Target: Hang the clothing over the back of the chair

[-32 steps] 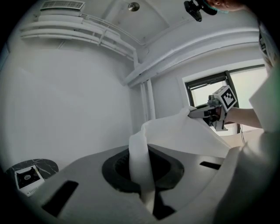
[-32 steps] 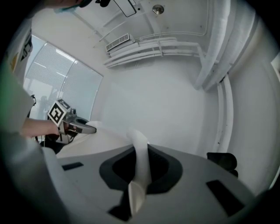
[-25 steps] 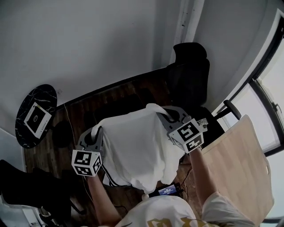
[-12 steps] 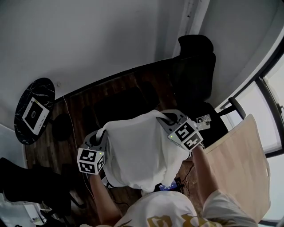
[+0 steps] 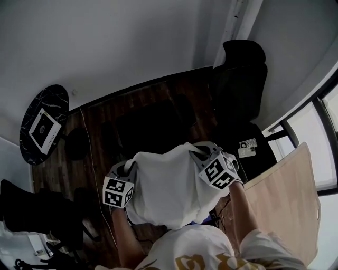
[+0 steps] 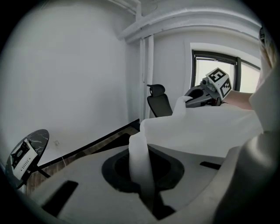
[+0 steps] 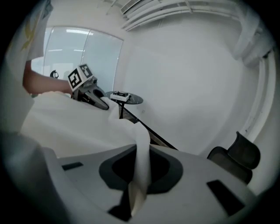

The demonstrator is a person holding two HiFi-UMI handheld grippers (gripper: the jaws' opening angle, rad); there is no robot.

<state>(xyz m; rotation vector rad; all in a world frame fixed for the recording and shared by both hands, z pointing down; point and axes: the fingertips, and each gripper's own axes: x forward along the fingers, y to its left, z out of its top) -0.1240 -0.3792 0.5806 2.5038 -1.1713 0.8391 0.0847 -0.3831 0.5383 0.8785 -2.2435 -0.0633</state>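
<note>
The white shirt (image 5: 169, 184) stretches sideways between the left gripper (image 5: 128, 169) and the right gripper (image 5: 199, 152). Both are clenched on its upper edge. The chair (image 5: 240, 84) stands beyond.

White walls (image 5: 132, 42) fill the head view from 10 to 2 o'clock and meet a dark wood floor (image 5: 103, 124) along a black skirting board (image 5: 142, 87). A white pipe casing (image 5: 240, 16) runs up the corner at 1 o'clock, with a black office chair (image 5: 240, 79) below it. At 9 o'clock stands a round black marble side table (image 5: 53, 103). A dark-framed window (image 5: 311, 132) at 3 o'clock lets in bright daylight. A pale wooden panel (image 5: 285, 200) lies at 4 o'clock.
</note>
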